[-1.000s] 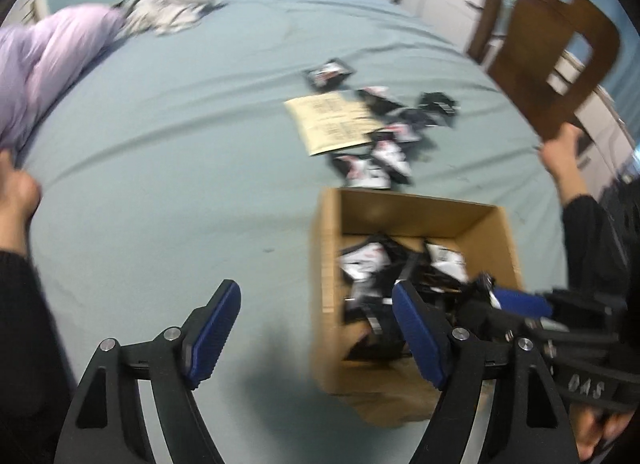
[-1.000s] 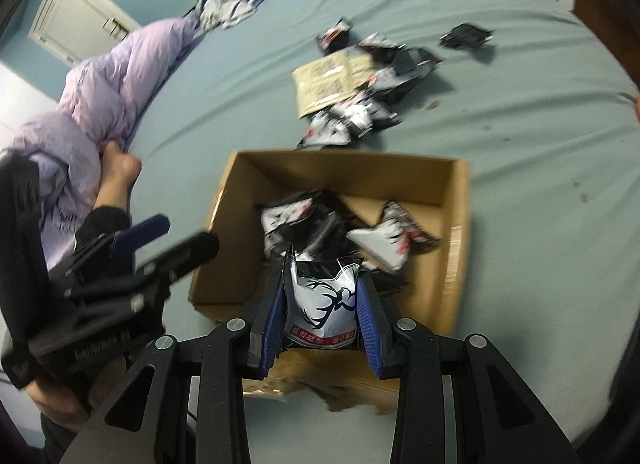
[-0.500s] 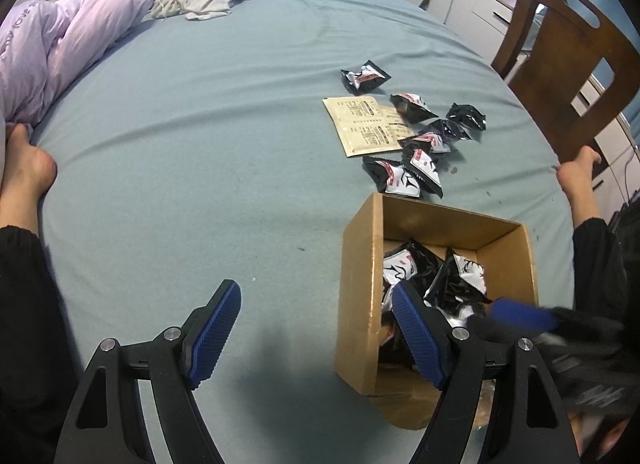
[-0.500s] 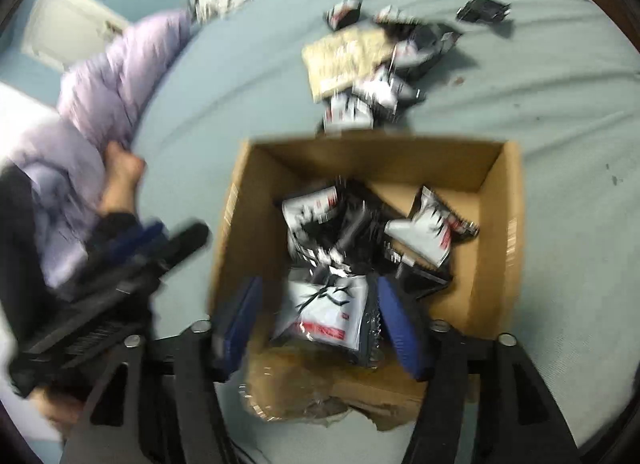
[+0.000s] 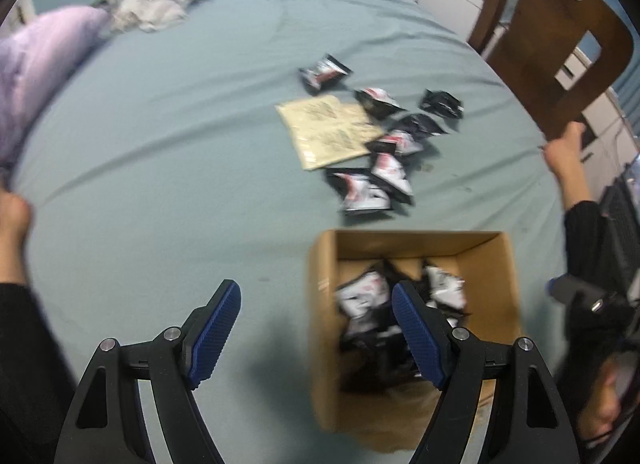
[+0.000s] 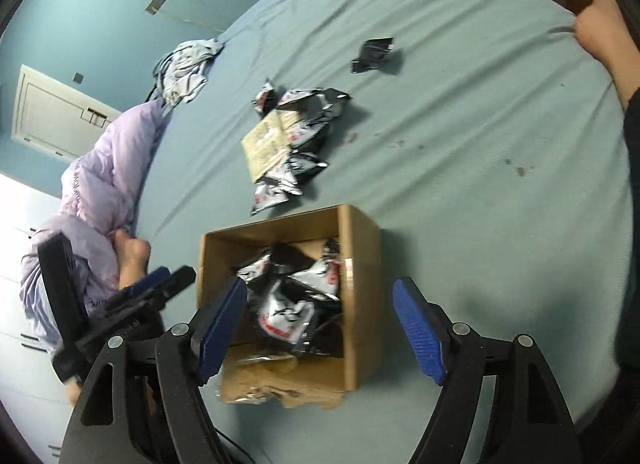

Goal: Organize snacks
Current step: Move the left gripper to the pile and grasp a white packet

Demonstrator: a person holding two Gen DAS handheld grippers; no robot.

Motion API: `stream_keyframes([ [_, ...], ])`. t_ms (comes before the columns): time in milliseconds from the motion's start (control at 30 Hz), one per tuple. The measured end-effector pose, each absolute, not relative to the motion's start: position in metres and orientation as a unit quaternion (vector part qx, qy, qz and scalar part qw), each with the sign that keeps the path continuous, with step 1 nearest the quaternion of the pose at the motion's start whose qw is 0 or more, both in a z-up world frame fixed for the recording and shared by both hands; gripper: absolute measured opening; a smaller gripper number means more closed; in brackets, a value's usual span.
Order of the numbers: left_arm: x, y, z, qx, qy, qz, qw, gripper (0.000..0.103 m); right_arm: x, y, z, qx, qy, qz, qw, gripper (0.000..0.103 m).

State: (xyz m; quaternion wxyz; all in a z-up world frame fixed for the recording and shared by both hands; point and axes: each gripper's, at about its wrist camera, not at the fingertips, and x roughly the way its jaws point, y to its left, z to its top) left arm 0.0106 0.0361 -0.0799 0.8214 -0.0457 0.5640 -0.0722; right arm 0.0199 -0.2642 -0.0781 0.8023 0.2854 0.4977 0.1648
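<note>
Cardboard box (image 6: 362, 264) sits open on the bed (image 6: 480, 144), partly filled with black-and-white snack packets (image 6: 288, 304), heaped so an exact count is not possible. Just beyond the box a loose cluster of packets (image 5: 370, 188) lies on the sheet, about seven in the left wrist view, some overlapping; one black packet (image 6: 374, 54) lies apart from the rest. One tan paper sheet (image 5: 328, 132) lies flat, touching the cluster. Right tool (image 6: 320, 326) angled down over the near side of the box, its jaws have just been opening and now stand wide with nothing between the pads; a packet with a red band lies in the box right below them. Left tool (image 5: 316, 328) tilted steeply down, jaws wide, empty; its right pad (image 5: 416, 334) is over the box's left part, its left pad over bare sheet. In the right wrist view the left tool (image 6: 120, 304) shows at the box's left side, off the box. One bare foot (image 6: 132, 260) on each side of the bed, black trouser legs. One lilac duvet (image 6: 100, 168), one grey clothes pile (image 5: 156, 4), one wooden chair (image 5: 560, 48) at the bed's edge.
</note>
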Motion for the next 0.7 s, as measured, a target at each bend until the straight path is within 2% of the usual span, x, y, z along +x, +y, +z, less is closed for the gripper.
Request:
stream_keyframes([
  [367,0.091,-0.006,-0.083,-0.051,0.596,-0.113,0.793,0.079,0.023,-0.263,-0.079,0.266,0.481,0.179,0.816,0.075],
  [533,0.119,-0.049,-0.105,0.046,0.617,-0.113,0.777,0.079,0.026,-0.278,-0.085,0.293,0.469,0.181,0.813,0.075],
  [700,0.139,-0.076,-0.134,0.082,0.642,-0.122,0.752,0.079,0.030,-0.290,-0.095,0.305,0.467,0.171,0.812,0.075],
])
